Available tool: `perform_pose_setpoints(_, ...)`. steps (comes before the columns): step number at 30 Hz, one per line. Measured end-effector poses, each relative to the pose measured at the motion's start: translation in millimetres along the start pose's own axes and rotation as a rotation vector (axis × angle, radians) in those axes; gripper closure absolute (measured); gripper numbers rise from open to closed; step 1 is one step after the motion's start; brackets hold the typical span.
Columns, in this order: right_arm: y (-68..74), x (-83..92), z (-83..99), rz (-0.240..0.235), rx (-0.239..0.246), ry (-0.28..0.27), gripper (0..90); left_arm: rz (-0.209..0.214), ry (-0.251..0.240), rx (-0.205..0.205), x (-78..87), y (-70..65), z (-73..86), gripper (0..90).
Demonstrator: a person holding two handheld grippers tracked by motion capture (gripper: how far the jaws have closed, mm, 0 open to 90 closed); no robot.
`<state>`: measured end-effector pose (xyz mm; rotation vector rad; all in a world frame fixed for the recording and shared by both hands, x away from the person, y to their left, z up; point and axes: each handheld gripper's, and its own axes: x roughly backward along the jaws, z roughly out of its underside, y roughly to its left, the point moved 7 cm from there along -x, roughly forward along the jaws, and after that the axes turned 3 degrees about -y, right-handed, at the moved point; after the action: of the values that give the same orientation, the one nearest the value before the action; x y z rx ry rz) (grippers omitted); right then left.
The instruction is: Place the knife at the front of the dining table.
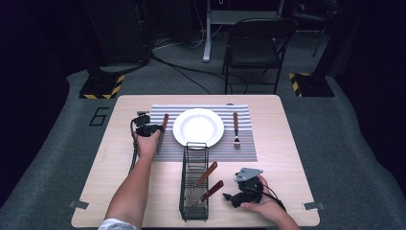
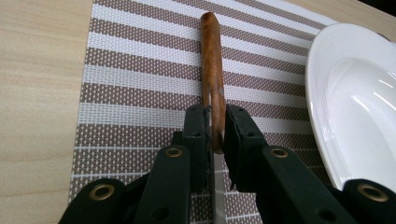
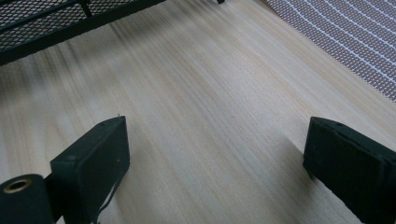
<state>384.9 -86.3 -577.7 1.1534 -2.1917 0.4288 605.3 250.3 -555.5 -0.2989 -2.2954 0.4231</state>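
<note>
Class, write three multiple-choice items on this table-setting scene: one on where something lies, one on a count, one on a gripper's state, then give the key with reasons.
1. Where does the fork lie?
A. On the placemat, right of the white plate
B. Inside the wire basket
C. On the bare table beside the right gripper

2. How many wooden-handled utensils stand in the black wire caddy?
A. None
B. Two
C. Five

3. What state is the left gripper in?
A. Open over the plate
B. Shut on nothing
C. Shut on the wooden-handled knife

Key:
1 A, the high view shows it on the striped mat at the plate's right.
2 B, two brown handles lean out of the caddy.
3 C, the left gripper view shows both pads pressed on the knife where handle meets blade.
</note>
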Motion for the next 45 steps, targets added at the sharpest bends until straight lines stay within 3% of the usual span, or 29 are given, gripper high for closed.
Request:
perform_pose_setpoints(18, 0.0, 0.0, 0.0, 0.0, 0.0, 0.0, 6.3, -0.01, -0.005, 0.002, 0.4, 1.6, 2.6, 79.0)
perform_pose_setpoints(20, 0.0, 0.0, 0.0, 0.0, 0.0, 0.0, 6.3, -0.003, -0.01, 0.013, 0.6, 2.2, 3.5, 77.2)
perform_pose_setpoints(25, 0.0, 0.0, 0.0, 0.0, 0.0, 0.0, 6.3, -0.013, -0.014, -0.007, 5.5, 5.9, 5.9, 73.9)
perform_pose_setpoints(30, -0.2, 0.1, 0.0, -0.002, 0.002, 0.002, 6.3, 0.017, -0.04, -0.021, 18.9, 5.0, 9.7, 64.4)
perform_pose_setpoints(35, -0.1, 0.0, 0.0, -0.001, 0.001, 0.002, 6.3, 0.054, -0.035, -0.092, 34.5, -1.1, 20.2, 60.2)
perform_pose_setpoints(42, 0.0, 0.0, 0.0, -0.001, 0.002, 0.002, 6.3, 0.097, -0.039, -0.154, 53.0, -14.7, 27.7, 57.3)
perform_pose_setpoints(43, -0.1, 0.0, 0.0, 0.0, 0.003, 0.002, 6.3, 0.1, -0.032, -0.195, 59.6, -17.3, 29.9, 56.1)
perform_pose_setpoints(44, -0.1, 0.0, 0.0, 0.0, 0.003, 0.002, 6.3, 0.1, -0.032, -0.195, 59.6, -17.3, 29.9, 55.4)
perform_pose_setpoints(45, -0.1, 0.0, 0.0, 0.0, 0.003, 0.002, 6.3, 0.106, -0.033, -0.224, 66.8, -20.4, 31.4, 54.8)
